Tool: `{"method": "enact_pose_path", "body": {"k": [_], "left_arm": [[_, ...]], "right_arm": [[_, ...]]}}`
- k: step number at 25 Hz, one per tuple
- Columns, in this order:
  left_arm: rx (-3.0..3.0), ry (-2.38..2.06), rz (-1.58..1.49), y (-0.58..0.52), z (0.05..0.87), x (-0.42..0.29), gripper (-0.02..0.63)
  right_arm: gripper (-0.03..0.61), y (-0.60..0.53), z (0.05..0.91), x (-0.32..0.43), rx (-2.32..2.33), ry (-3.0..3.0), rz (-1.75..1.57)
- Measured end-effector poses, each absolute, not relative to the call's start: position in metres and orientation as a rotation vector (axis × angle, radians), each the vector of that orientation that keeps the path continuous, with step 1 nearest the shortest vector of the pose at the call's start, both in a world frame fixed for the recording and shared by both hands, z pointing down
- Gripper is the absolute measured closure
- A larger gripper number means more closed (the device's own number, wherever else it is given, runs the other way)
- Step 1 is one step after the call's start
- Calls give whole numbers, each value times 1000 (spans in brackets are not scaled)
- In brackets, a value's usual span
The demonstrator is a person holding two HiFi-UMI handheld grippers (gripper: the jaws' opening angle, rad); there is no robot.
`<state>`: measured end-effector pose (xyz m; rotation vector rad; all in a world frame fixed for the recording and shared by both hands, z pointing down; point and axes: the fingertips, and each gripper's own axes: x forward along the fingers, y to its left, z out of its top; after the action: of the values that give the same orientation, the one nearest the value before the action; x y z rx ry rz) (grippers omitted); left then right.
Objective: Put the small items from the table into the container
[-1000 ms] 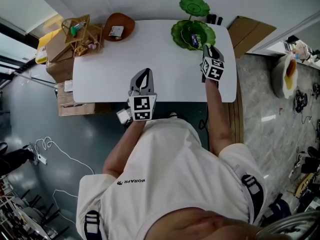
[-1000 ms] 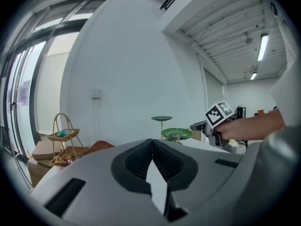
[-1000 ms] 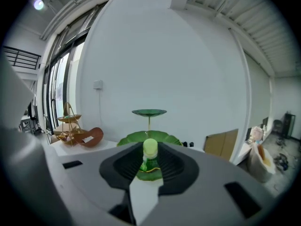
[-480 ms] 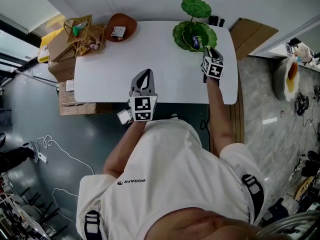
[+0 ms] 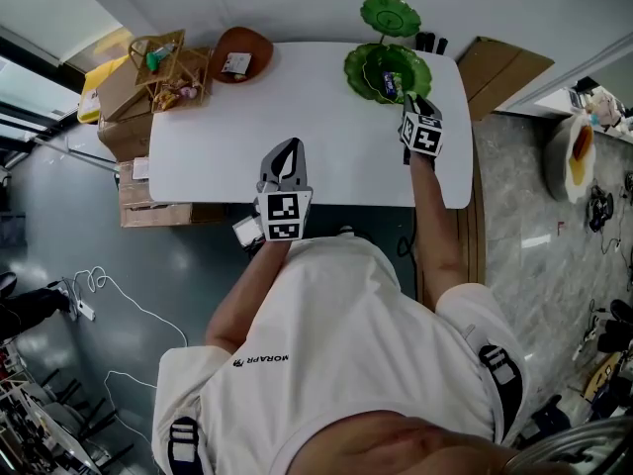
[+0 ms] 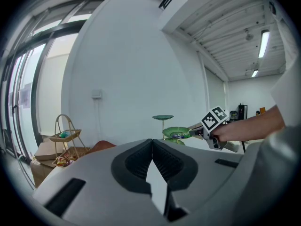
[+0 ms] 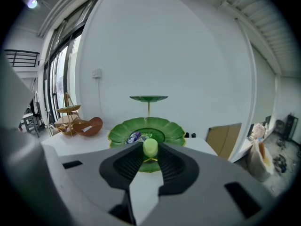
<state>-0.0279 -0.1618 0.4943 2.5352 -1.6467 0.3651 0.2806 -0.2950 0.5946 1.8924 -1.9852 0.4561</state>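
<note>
- two grey hand-held grippers reach out over the white rounded-corner table point(image 5: 336, 156), one in each of the person's hands
- nearest the person, the left gripper point(image 5: 286, 146) hovers over the table's near edge; its jaws meet at the tips and hold nothing
- farther out, on the right side of the table, the right gripper point(image 5: 408, 98) has its jaws partly closed
- its pad tips pinch a small pale green round item point(image 7: 150, 147)
- that item is held at the near rim of the green petal-edged lower dish point(image 5: 422, 67) of a two-tier stand, clear of the tabletop
- one blue-and-white wrapped sweet point(image 7: 133, 136) lies in the hollow of that dish, just beyond the held item
- above and behind it, a small green upper dish point(image 5: 388, 13) sits on a thin gold stem
- at the far left corner of the table rests a brown wavy-edged bowl point(image 5: 237, 52) with a small white packet point(image 5: 230, 62) inside
- just past that corner, off the table, a gold wire tiered basket stand point(image 5: 163, 62) holds small bits that are too small to make out
- it stands by some brown cardboard boxes point(image 5: 119, 107)
</note>
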Motion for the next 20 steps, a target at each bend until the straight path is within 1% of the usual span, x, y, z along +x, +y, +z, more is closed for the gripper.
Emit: {"method": "enact_pose_path", "body": {"k": [17, 19, 20], "left_arm": [[2534, -1619, 370, -161, 499, -26, 609], [2535, -1606, 368, -160, 500, -24, 609], [2536, -1603, 367, -160, 500, -24, 609]], "right_arm": [[476, -290, 587, 273, 1891, -2044, 461], [479, -289, 585, 274, 1902, -2048, 459], [494, -288, 583, 274, 1910, -2049, 456]]}}
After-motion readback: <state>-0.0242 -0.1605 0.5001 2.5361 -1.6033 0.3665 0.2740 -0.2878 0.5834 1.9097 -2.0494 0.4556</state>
